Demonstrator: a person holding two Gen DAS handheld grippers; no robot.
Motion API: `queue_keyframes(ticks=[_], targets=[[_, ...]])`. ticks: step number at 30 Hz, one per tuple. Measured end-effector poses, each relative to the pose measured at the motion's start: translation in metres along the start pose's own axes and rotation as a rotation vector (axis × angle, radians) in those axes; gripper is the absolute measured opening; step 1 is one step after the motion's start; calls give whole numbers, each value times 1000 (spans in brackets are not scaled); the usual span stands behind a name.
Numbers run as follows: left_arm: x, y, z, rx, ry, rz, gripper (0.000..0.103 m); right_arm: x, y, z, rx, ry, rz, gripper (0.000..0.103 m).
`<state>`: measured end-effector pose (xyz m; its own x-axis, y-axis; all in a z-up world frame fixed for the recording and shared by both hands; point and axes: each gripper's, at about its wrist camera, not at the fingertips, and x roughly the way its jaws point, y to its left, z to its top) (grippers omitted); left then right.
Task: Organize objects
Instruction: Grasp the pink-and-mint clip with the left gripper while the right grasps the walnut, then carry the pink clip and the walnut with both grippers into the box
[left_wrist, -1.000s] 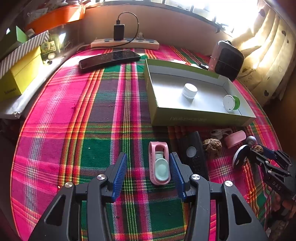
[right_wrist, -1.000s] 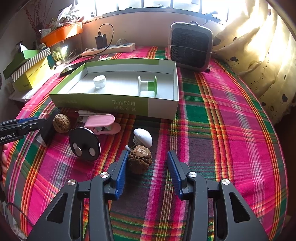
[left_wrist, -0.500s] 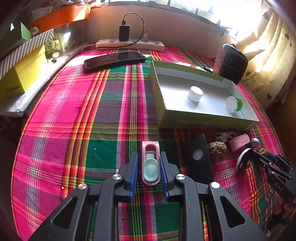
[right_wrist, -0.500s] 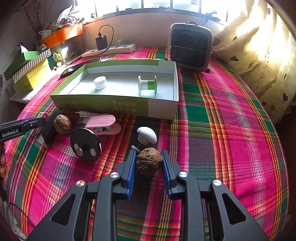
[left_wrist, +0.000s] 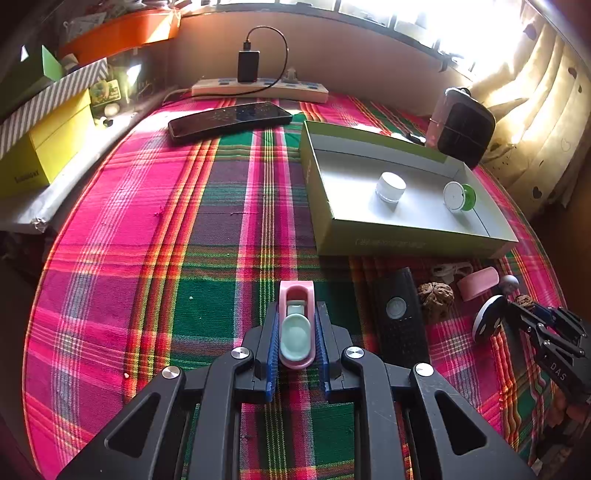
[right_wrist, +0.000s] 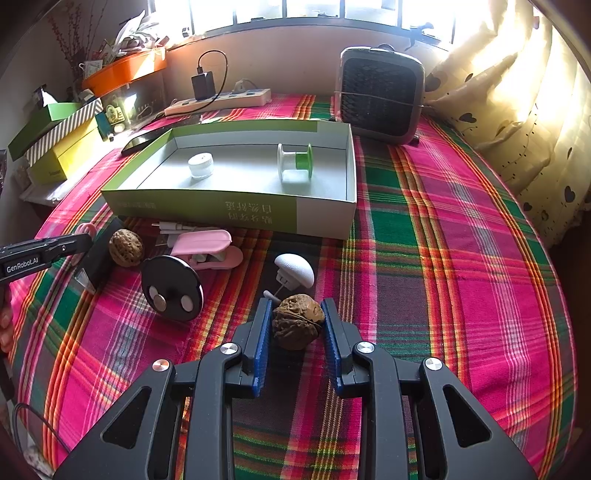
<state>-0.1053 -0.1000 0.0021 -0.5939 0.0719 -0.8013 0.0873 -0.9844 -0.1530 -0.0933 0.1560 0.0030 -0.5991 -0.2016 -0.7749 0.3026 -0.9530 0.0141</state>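
L gripper (left_wrist: 296, 325) clamps pink clip (left_wrist: 296, 326) on plaid cloth (left_wrist: 207, 229); R gripper (right_wrist: 295, 323) pinches walnut (right_wrist: 297, 320) (both near green box (right_wrist: 207, 201), w/ spool (right_wrist: 295, 162) inside).

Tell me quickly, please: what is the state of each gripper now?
Left gripper: closed on the pink clip.
Right gripper: closed on the walnut.
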Motion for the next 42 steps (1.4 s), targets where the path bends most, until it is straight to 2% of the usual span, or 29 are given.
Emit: queue_keyframes(ticks=[21, 29, 32, 42], targets=[[-13, -9, 12, 10, -27, -45, 16, -12, -6, 15, 22, -48, 29, 27], [-20, -20, 32, 46, -64, -65, 16, -19, -2, 41, 5, -98, 50, 27], [-18, -26, 41, 54, -63, -90, 16, -16, 2, 53, -1, -106, 65, 27], [0, -39, 66, 85, -56, -107, 16, 5, 13, 90, -31, -106, 89, 27]])
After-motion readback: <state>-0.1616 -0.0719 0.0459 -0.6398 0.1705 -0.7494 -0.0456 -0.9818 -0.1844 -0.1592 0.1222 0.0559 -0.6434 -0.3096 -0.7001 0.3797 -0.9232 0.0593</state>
